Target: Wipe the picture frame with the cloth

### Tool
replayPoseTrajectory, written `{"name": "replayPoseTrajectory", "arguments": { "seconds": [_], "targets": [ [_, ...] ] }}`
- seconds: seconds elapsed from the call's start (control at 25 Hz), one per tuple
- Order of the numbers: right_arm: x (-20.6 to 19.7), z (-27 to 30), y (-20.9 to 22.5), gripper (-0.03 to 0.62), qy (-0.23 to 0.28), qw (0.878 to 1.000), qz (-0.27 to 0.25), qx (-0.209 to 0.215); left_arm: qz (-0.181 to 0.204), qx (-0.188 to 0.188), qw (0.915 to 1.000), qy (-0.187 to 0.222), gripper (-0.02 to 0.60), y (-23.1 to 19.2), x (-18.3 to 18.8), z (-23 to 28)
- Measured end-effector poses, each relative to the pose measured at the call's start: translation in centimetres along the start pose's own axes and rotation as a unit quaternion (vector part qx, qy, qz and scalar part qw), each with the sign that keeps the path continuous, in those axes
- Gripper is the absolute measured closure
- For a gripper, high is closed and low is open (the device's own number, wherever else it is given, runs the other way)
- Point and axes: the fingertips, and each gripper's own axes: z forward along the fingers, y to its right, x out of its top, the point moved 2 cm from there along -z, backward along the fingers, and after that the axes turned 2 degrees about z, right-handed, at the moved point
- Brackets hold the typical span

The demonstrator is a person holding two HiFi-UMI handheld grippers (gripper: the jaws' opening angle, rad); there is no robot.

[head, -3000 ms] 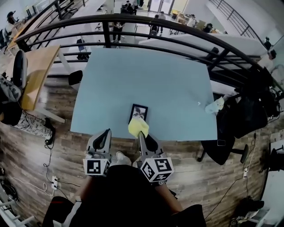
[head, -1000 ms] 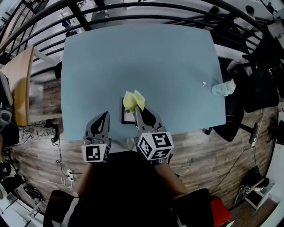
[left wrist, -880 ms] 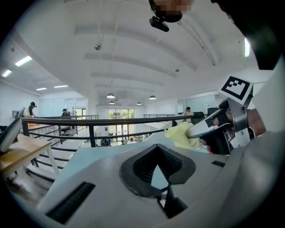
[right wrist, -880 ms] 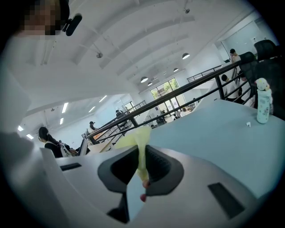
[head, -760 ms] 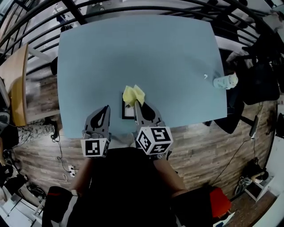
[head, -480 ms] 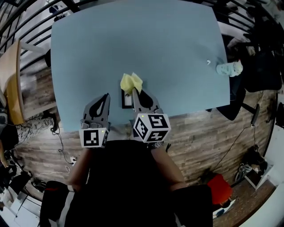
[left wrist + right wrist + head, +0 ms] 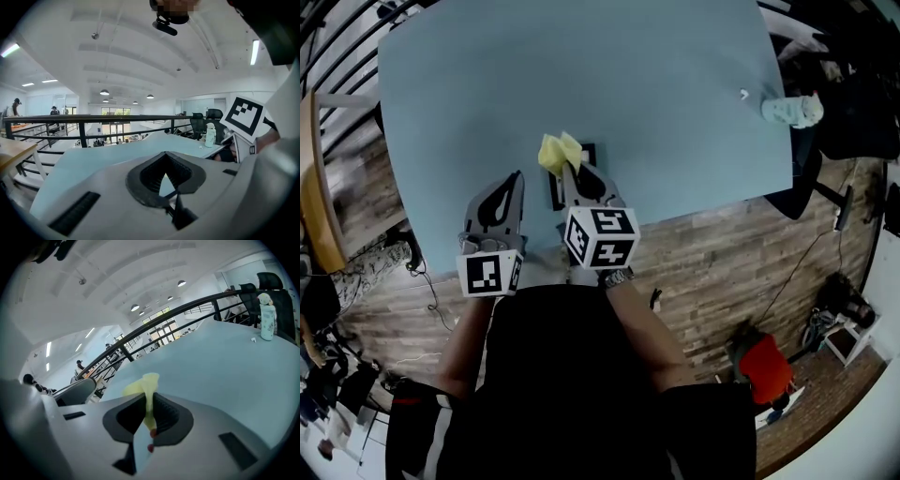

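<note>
Head view: a pale bottle (image 7: 794, 110) stands at the right edge of the blue table (image 7: 656, 84), well apart from both grippers. What is in it cannot be made out. A small white scrap (image 7: 744, 94) lies on the table just to the left of the bottle.

The frame (image 7: 554, 193) lies flat near the near edge of the table, dark-rimmed and partly covered. The yellow cloth (image 7: 555, 152) sits bunched over its far left corner. Whether it presses on the frame cannot be told.

The right gripper (image 7: 568, 174) reaches out from the person's body over the near edge, pointing away across the table, with its marker cube nearest the chest. Its tip is above the frame. In the right gripper view its jaws are closed tight on the cloth, and a fold of it sticks up past the tips.

The left gripper (image 7: 515, 184) is held alongside, parallel to the right one. Its tip is just left of the frame and does not touch it. In the left gripper view its jaws meet at the tips with nothing between them, and only table shows through the small gap behind.

Both forearms, in black sleeves, are drawn in close to the torso, with the elbows bent and the grippers side by side.
</note>
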Motion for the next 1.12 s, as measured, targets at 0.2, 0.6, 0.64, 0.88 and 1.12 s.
{"name": "replayPoseTrajectory", "arguments": {
  "seconds": [0.2, 0.6, 0.64, 0.88, 1.12],
  "targets": [
    [-1.7, 1.8, 0.7, 0.559, -0.028, 1.000, -0.006, -0.007, 0.005, -0.008, 1.0000, -0.002, 0.581, 0.0, -0.1, 0.6],
    [-4.9, 5.1, 1.1, 0.559, -0.082, 0.996, -0.018, -0.009, -0.004, -0.001, 1.0000, -0.004, 0.581, -1.0, -0.6, 1.2],
    [-5.2, 5.3, 1.1, 0.559, -0.086, 0.996, -0.019, -0.008, -0.004, -0.001, 1.0000, -0.004, 0.581, -1.1, -0.6, 1.1],
    [-6.8, 6.3, 1.4, 0.559, -0.110, 0.994, -0.017, -0.013, -0.006, 0.003, 1.0000, -0.003, 0.581, -1.5, -0.8, 0.9],
    [-7.9, 6.9, 2.4, 0.559, -0.123, 0.992, -0.011, -0.025, -0.009, 0.002, 0.9999, -0.012, 0.581, -1.5, -1.3, 0.7]
  ]
}}
